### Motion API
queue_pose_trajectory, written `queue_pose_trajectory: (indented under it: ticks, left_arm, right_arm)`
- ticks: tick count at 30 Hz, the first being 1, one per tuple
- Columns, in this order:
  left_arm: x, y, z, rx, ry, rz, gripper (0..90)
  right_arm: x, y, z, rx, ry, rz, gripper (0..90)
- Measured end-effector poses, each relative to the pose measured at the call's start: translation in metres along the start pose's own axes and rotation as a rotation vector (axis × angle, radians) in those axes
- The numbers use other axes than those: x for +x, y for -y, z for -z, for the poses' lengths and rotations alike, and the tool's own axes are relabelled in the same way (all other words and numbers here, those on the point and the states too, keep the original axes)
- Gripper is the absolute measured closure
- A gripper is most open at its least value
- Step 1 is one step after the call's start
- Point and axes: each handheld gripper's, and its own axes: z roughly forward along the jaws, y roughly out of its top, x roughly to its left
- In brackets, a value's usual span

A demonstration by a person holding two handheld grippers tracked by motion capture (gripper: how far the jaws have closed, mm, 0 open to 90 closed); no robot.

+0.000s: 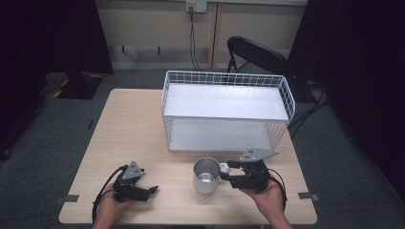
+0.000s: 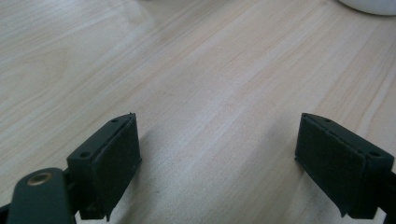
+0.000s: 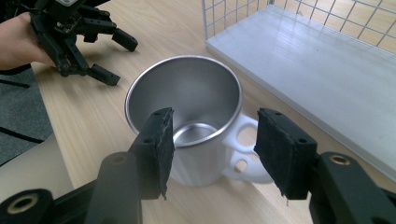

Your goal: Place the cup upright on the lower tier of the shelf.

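Steel mug's (image 3: 187, 126) handle (image 3: 243, 149) partly behind right gripper's (image 3: 212, 149) jaws.

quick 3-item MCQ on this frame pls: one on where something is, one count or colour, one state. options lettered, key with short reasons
1. Where is the metal mug relative to the wire rack?
A. on the table in front of the rack
B. on the rack's top shelf
C. on the floor

2. How many shelves does the rack have?
A. one
B. two
C. four

3. What state is the right gripper in?
A. shut on the mug's rim
B. open, jaws either side of the mug's white handle
C. shut and empty

Key:
1 A: the mug stands on the tabletop on the person's side of the rack.
2 B: an upper and a lower panel show.
3 B: there is a clear gap between the pads, with the handle between them.
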Motion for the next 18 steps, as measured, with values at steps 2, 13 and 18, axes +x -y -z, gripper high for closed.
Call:
queue_pose_trajectory:
  ticks: [2,13,18]
  left_arm:
    - [0.000,0.000,0.000,0.001,0.000,-0.001,13.3]
    - [0.000,0.000,0.000,0.000,0.000,0.000,13.3]
    - [0.000,0.000,0.000,0.001,0.000,-0.002,13.3]
  right_arm:
    - [0.001,-0.003,-0.004,0.000,0.000,-0.005,46.8]
    - [-0.004,-0.012,-0.025,0.011,0.027,-0.033,51.3]
    - [-0.007,-0.013,-0.033,0.015,0.037,-0.041,55.0]
